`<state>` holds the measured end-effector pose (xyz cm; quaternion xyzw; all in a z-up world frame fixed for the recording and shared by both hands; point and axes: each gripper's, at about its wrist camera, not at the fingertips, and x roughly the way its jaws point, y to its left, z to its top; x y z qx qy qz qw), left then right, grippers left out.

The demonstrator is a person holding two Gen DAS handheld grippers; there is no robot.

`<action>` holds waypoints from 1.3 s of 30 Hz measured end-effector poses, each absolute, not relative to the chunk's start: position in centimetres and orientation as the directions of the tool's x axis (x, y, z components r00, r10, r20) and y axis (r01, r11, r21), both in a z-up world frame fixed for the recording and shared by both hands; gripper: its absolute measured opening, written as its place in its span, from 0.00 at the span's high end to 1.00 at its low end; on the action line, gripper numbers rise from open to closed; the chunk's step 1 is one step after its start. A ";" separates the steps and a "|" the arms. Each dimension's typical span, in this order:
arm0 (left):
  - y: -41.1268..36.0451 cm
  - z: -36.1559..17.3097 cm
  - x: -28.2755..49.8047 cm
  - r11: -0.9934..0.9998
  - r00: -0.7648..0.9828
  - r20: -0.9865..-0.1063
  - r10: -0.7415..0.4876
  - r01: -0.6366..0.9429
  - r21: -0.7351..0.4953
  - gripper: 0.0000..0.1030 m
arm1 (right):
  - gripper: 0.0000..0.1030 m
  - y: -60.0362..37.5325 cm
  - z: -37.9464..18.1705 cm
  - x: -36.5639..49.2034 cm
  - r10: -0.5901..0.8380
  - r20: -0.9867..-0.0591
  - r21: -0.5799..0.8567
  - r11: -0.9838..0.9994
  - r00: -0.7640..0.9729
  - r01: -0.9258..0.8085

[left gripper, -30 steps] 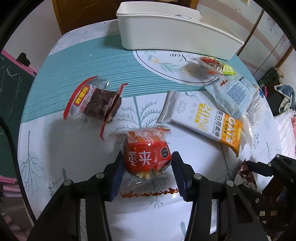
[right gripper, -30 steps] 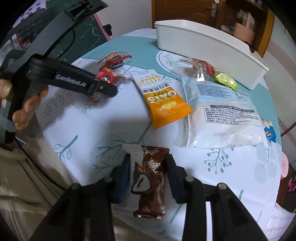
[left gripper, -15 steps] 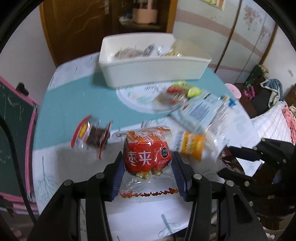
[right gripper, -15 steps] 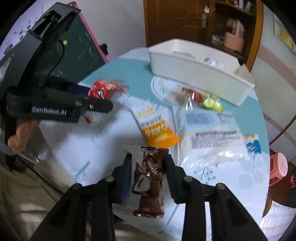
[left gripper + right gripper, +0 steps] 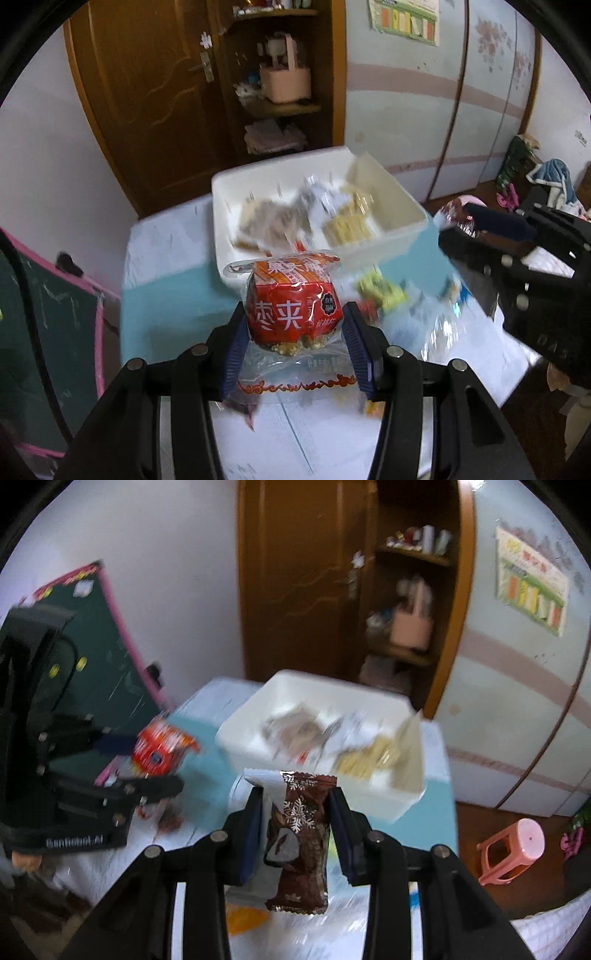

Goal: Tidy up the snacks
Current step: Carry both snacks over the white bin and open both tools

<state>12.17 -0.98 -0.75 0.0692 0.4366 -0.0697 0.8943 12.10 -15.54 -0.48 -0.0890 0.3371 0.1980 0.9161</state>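
My left gripper is shut on a red snack packet with white characters and holds it in the air, short of the white bin. My right gripper is shut on a brown chocolate wrapper with a snowflake print, also lifted toward the white bin. The bin holds several wrapped snacks. In the right wrist view the left gripper with its red packet is at the left. In the left wrist view the right gripper is at the right.
Loose snacks lie blurred on the table, among them a yellow-green packet and a clear bag. An orange packet lies under my right gripper. A green chalkboard stands at the left, a pink stool on the floor at the right.
Both grippers have risen from the table with their snacks and moved toward the white bin, which now shows its inside. The views are blurred by motion.
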 end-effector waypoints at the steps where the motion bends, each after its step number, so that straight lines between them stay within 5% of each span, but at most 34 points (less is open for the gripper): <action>1: -1.0 0.1 13.3 0.981 0.622 -0.781 -0.053 0.178 0.075 0.53 | 0.66 -15.7 0.5 13.6 0.296 -0.645 -0.022 0.914 0.705 -0.405; 10: -1.7 4.8 24.2 0.986 0.687 -0.727 0.017 0.108 0.124 0.53 | 0.65 -17.1 5.0 24.9 0.281 -0.615 0.108 0.956 0.737 -0.274; 18: -3.2 2.0 31.2 0.984 0.644 -0.764 0.050 0.100 0.150 0.49 | 0.63 -16.8 3.1 30.2 0.271 -0.671 0.157 0.962 0.691 -0.224; 21: -3.8 -0.3 32.1 0.979 0.620 -0.781 0.077 0.100 0.176 0.34 | 0.62 -16.3 1.0 31.6 0.267 -0.714 0.161 0.962 0.648 -0.218; 23: -4.1 -1.5 32.2 0.975 0.608 -0.788 0.094 0.105 0.197 0.08 | 0.59 -16.3 -0.3 32.4 0.269 -0.744 0.171 0.962 0.611 -0.215; 24: -4.2 -2.2 32.0 0.973 0.602 -0.793 0.092 0.114 0.199 0.06 | 0.53 -16.3 -0.8 32.4 0.272 -0.754 0.179 0.961 0.598 -0.212; 28: -4.0 -3.7 31.8 0.973 0.566 -0.821 0.077 0.137 0.185 0.06 | 0.28 -16.8 -1.9 31.8 0.269 -0.755 0.187 0.962 0.598 -0.197; 39: -2.1 -0.7 27.5 0.980 0.598 -0.799 0.068 0.109 0.164 0.06 | 0.26 -17.2 -0.3 29.3 0.276 -0.756 0.207 0.961 0.594 -0.183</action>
